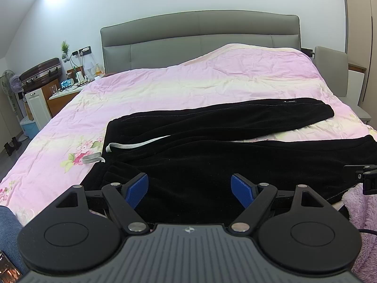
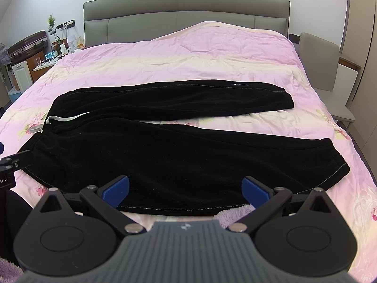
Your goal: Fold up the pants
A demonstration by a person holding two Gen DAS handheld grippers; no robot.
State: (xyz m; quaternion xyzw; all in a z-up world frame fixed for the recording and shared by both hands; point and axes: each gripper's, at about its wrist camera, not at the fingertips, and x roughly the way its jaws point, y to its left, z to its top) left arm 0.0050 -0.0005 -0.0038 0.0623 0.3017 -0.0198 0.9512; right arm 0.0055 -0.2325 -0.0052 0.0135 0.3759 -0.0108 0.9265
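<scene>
Black pants [image 1: 212, 139] lie spread flat on a pink floral bed cover [image 1: 188, 80], waist to the left with a white drawstring [image 1: 132, 145], legs pointing right and slightly apart. They also show in the right wrist view [image 2: 179, 151]. My left gripper [image 1: 189, 189] is open and empty, just above the near edge of the pants by the waist. My right gripper [image 2: 186, 192] is open and empty, above the hem side of the near leg. Each gripper shows at the edge of the other's view.
A grey padded headboard [image 1: 200, 35] stands at the far end. A cluttered nightstand [image 1: 70, 87], a suitcase [image 1: 40, 73] and a fan [image 1: 9, 82] are at the left. A grey chair [image 1: 334, 70] is at the right. A fluffy purple blanket [image 1: 362, 214] lies near me.
</scene>
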